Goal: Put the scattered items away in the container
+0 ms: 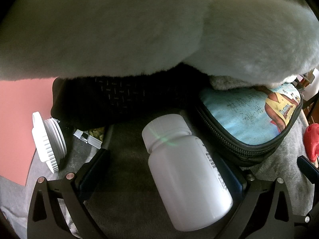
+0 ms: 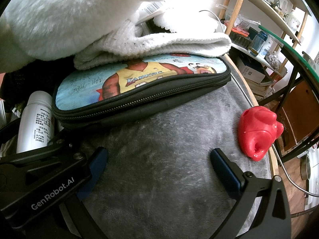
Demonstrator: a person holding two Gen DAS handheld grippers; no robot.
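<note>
A white plastic bottle lies on the grey plush surface between the fingers of my left gripper. The jaws stand wide; the bottle rests against the right finger and is apart from the left one. The bottle also shows in the right wrist view. My right gripper is open and empty over the grey surface. A red plastic toy lies just beyond its right finger. A zippered pouch with a basketball print lies behind, under a white knitted cloth.
A large white plush mass hangs over the top of the left view. A black woven fabric item sits behind the bottle. A white screw cap lies at left by a pink surface. Wooden shelves stand at right.
</note>
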